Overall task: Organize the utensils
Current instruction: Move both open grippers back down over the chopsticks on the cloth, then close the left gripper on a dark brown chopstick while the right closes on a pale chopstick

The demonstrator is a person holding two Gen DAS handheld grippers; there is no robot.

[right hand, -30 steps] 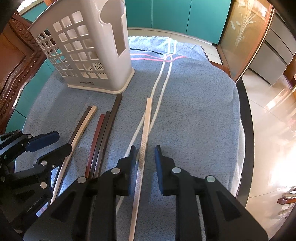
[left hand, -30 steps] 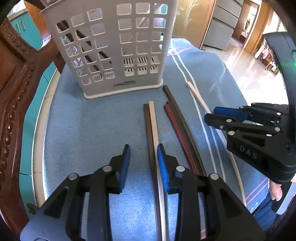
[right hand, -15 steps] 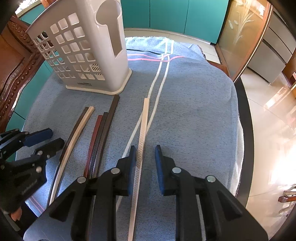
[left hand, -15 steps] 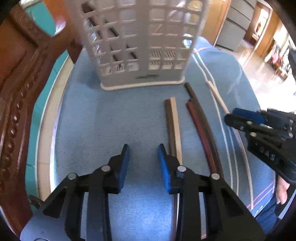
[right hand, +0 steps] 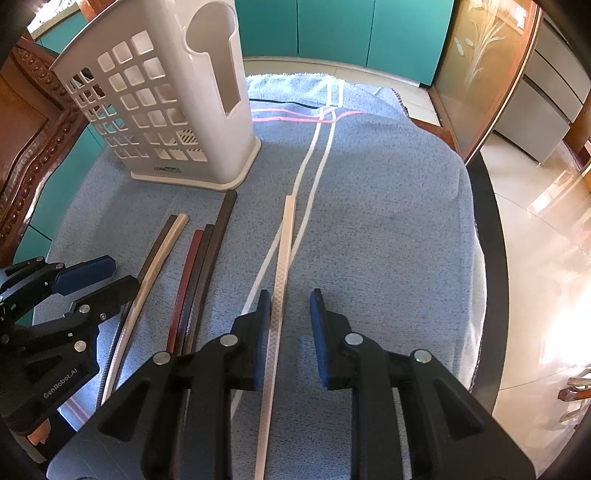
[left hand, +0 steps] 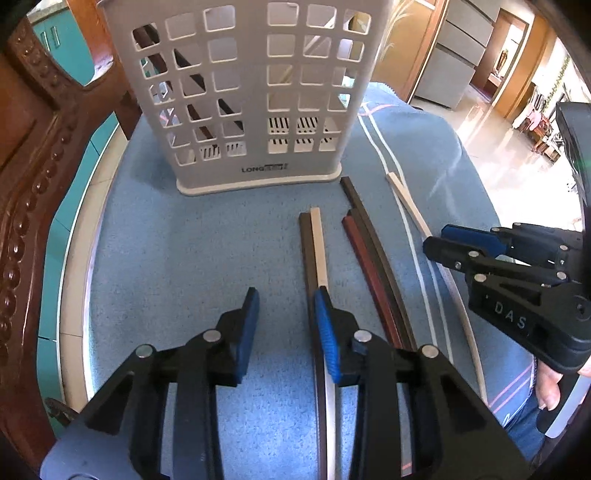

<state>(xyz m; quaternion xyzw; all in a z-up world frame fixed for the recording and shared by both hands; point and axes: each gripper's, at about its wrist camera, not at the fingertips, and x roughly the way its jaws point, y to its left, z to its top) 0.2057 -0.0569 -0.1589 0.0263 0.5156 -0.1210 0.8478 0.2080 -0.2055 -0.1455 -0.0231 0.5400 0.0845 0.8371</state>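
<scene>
Several chopsticks lie on the blue cloth (left hand: 184, 240) in front of a white perforated utensil holder (left hand: 240, 92), also seen in the right wrist view (right hand: 166, 103). A dark and a cream chopstick (left hand: 314, 240) lie together just right of my open, empty left gripper (left hand: 286, 306). A red-brown and two dark chopsticks (left hand: 369, 251) lie further right. A pale chopstick (right hand: 284, 251) runs between the fingers of my open right gripper (right hand: 290, 306), close to the left pad. Dark chopsticks stand inside the holder.
A carved wooden chair back (left hand: 33, 184) stands left of the table. The table's dark rim (right hand: 491, 258) curves at the right, with tiled floor beyond. Teal cabinets (right hand: 332, 33) are behind the table.
My left gripper has shifted left and closer to the holder; the dark and cream pair now lies at its right finger. My right gripper has moved slightly forward along the pale chopstick.
</scene>
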